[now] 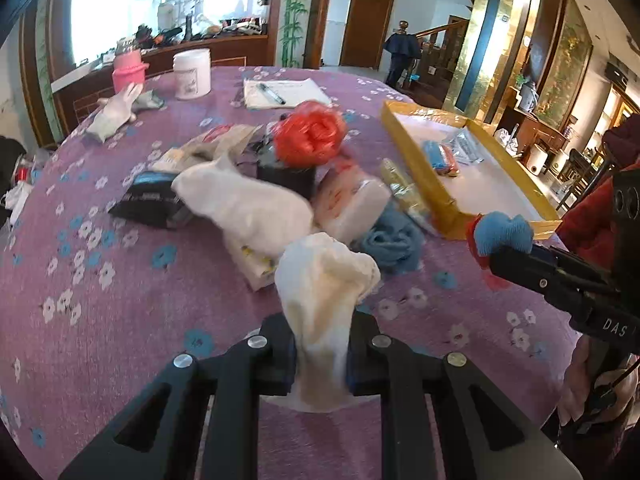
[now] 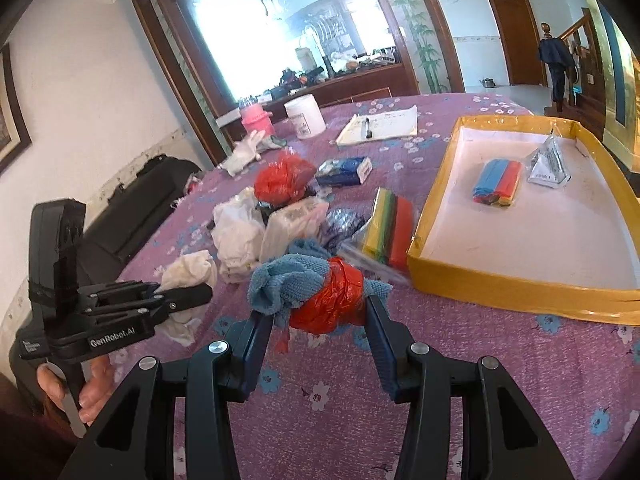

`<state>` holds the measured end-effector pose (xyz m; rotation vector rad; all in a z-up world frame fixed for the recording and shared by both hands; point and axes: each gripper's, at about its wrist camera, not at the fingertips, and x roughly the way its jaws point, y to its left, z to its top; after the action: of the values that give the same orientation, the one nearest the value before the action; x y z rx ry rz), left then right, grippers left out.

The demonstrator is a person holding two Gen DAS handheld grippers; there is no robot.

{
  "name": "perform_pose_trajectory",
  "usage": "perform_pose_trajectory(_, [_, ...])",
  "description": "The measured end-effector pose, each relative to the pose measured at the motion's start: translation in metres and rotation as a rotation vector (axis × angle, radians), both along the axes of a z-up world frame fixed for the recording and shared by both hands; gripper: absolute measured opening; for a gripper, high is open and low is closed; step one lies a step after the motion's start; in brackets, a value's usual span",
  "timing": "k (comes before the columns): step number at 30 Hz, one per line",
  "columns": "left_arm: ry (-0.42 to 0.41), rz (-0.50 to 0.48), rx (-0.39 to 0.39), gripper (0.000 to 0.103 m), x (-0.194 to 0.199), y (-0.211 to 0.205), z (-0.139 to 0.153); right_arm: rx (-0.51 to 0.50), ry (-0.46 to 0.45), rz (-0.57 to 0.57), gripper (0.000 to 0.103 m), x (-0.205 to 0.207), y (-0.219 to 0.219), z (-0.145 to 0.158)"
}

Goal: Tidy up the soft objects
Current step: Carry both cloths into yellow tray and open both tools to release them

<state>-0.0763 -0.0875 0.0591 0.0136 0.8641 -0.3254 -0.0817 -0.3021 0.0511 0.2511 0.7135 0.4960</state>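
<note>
While your left gripper (image 1: 320,364) clamps the upright white cloth (image 1: 326,280), your right gripper (image 2: 320,316) grips the blue towel bundle (image 2: 308,288) lying crosswise.

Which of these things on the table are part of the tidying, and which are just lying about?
Part of the job:
- white cloth, clamped in the left gripper
- blue towel bundle with red wrap, clamped in the right gripper
- yellow-rimmed tray
- pile of soft things

Just lying about:
- white jar
- pink container
- notepad and pen

Motion-blurred red bag (image 1: 309,133) and white cloth (image 1: 244,204); lettering on white jar (image 2: 305,116) too small.
</note>
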Motion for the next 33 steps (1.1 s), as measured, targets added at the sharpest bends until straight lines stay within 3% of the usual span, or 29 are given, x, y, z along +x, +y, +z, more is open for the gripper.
perform_pose_trajectory(24, [0.011, -0.176, -0.003, 0.017, 0.013, -0.102, 0.043, 0.119, -0.043, -0.115, 0.051, -0.002, -0.075, 0.023])
perform_pose_trajectory(29, [0.003, -0.209, 0.016, 0.017, 0.029, -0.137, 0.047, 0.127, -0.048, -0.188, 0.050, 0.005, -0.101, 0.030])
perform_pose_trajectory(33, [0.024, -0.225, 0.019, 0.017, 0.054, -0.166, 0.041, 0.089, -0.045, -0.312, 0.050, 0.021, -0.124, 0.030])
